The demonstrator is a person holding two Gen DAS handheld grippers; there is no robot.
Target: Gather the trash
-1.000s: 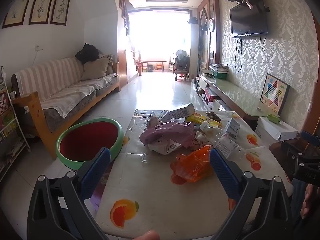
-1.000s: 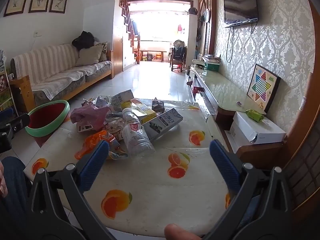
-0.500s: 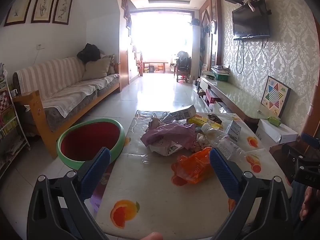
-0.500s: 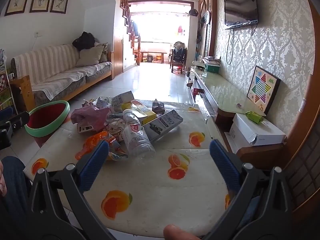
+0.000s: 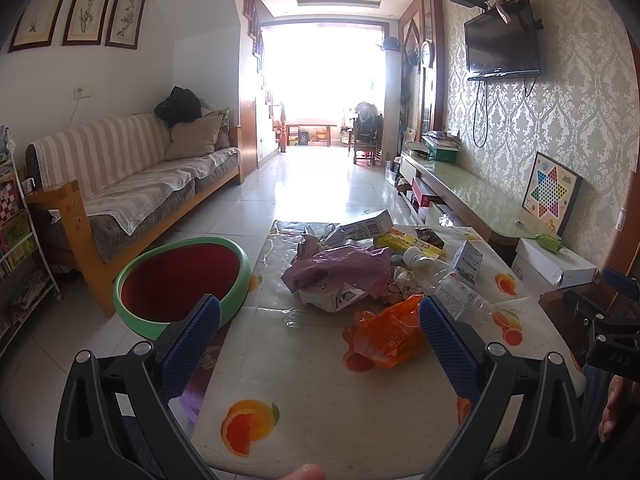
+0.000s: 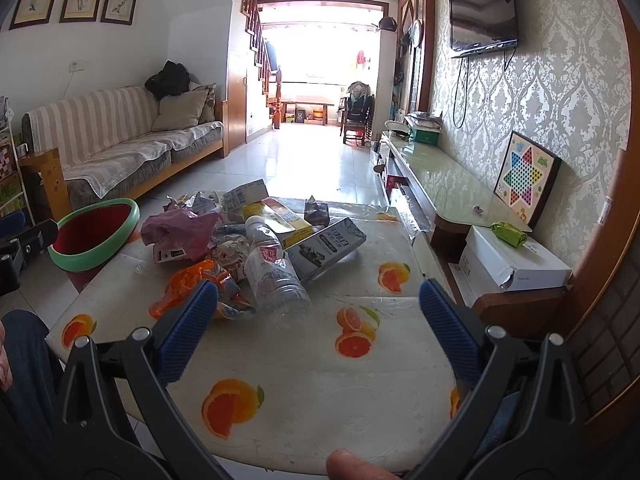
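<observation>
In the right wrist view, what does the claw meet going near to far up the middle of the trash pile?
Orange wrapper → clear plastic bottle → yellow box → white carton with a barcode at the far edge.

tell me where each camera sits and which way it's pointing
Left wrist: sits on the left claw, low at the near edge of the table, facing down the room over the trash pile; its blue fingers stand open, a fingertip shows at the bottom, and the right claw's body at far right.
Right wrist: sits on the right claw, further right, facing the same way; open fingers, a thumb tip, a jeans leg at left.
Shared: orange bag, green basin, sofa, television.
</observation>
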